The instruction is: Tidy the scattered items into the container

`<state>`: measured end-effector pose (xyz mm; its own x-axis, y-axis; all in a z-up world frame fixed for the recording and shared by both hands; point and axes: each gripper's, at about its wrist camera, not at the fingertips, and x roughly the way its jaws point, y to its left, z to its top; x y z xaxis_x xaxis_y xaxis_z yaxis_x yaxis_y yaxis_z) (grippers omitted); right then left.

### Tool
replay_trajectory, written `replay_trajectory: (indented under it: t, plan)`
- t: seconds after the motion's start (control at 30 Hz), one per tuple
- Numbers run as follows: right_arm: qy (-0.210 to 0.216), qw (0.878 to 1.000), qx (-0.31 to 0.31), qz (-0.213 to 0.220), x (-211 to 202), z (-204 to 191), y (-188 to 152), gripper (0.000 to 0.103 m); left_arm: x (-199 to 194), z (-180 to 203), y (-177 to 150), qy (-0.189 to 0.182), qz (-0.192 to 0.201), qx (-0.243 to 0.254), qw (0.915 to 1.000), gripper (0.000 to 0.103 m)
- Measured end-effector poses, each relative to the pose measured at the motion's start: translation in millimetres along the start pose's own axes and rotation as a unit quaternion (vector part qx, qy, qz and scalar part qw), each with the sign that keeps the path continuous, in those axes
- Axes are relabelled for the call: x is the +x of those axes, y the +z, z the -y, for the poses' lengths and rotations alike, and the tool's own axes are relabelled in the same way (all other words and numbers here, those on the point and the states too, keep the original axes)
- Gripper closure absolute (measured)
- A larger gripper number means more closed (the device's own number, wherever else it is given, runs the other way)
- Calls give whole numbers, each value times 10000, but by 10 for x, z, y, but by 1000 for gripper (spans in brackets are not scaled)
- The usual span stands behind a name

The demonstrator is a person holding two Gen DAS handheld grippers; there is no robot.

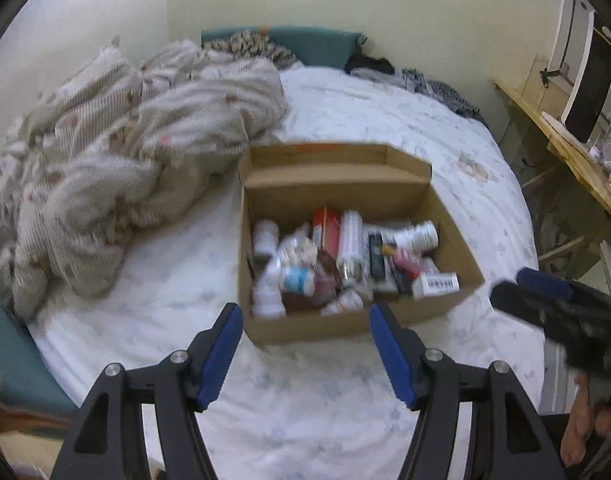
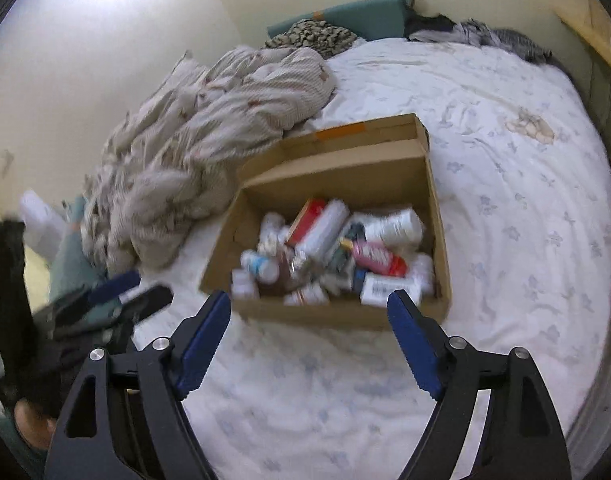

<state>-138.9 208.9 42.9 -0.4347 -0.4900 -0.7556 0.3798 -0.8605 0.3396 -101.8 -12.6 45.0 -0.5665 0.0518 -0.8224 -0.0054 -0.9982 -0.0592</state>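
Observation:
An open cardboard box [image 1: 329, 326] stands on the bed, filled with several bottles and packets, among them a red carton [image 1: 326, 227] and a white barcode bottle [image 1: 437, 283]. The box also shows in the right wrist view [image 2: 337, 314], with a pink bottle [image 2: 375, 257] inside. My left gripper [image 1: 305, 314] is open and empty, just in front of the box's near wall. My right gripper [image 2: 309, 302] is open and empty, also at the near wall. The right gripper shows at the right edge of the left wrist view [image 1: 545, 300].
The box sits on a white flowered bedsheet [image 1: 385, 112]. A crumpled striped blanket [image 1: 125, 152] lies left of the box. Clothes [image 1: 417, 78] and a teal headboard cushion [image 1: 317, 42] are at the far end. A wooden desk [image 1: 577, 152] stands at the right.

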Motion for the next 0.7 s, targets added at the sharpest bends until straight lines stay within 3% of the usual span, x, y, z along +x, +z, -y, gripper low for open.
replay_trajectory:
  t: [0.2, 0.3, 0.7]
  plan:
    - [-394, 9989, -198, -163, 80, -65, -338, 19, 195, 193, -361, -18, 2, 528, 9986, 36]
    - [-489, 9982, -230, -241, 177, -55, -370, 19, 269, 196, -363, -204, -184, 385, 9989, 36]
    - [-763, 9958, -502, -82, 300, -205, -383, 19, 134, 96, -299, 163, 302, 164, 9993, 37]
